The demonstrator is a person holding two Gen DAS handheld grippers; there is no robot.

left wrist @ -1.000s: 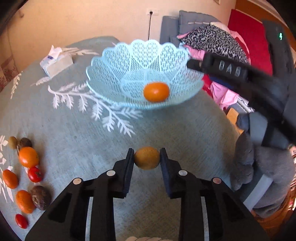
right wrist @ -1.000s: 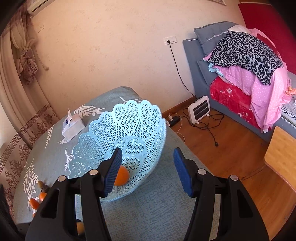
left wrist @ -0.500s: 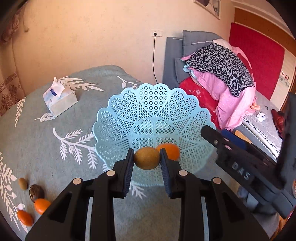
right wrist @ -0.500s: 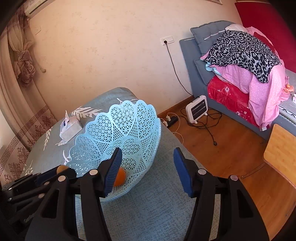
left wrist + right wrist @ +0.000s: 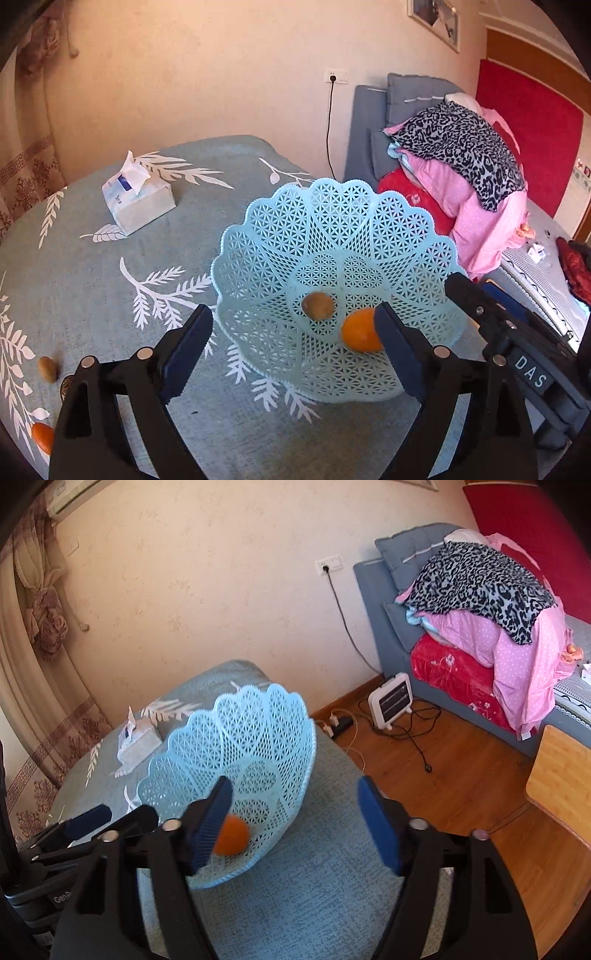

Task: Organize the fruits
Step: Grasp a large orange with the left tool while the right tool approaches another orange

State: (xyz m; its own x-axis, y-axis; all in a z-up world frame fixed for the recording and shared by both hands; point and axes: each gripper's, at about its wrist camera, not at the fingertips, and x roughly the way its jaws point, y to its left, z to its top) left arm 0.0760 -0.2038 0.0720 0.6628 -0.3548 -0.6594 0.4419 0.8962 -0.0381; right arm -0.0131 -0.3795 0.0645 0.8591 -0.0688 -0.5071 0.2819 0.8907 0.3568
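A pale blue lattice basket (image 5: 258, 229) stands on the teal tablecloth. In it lie a brown-green kiwi (image 5: 317, 305) and an orange (image 5: 358, 336), side by side near the bottom. My left gripper (image 5: 291, 328) hovers over the basket's near rim. Its jaws are opening wide with nothing between the pads, and the kiwi lies loose beyond them. My right gripper (image 5: 295, 801) is at the basket's (image 5: 258, 731) right side, its jaws also opening. Only the basket's edge and cloth show between its fingers, and the pads press on nothing. The orange (image 5: 232, 836) peeks out beside its left finger.
A tissue box (image 5: 138, 206) sits at the far left of the table. Loose fruit lies at the left edge: a small kiwi (image 5: 48, 369) and an orange (image 5: 42, 435). To the right the table drops off to a wooden floor with a heater (image 5: 391, 701), cables and a bed.
My left gripper carried the kiwi forward over the basket and opened. The kiwi now lies in the basket beside the orange. The right gripper stayed put while its jaws widened.
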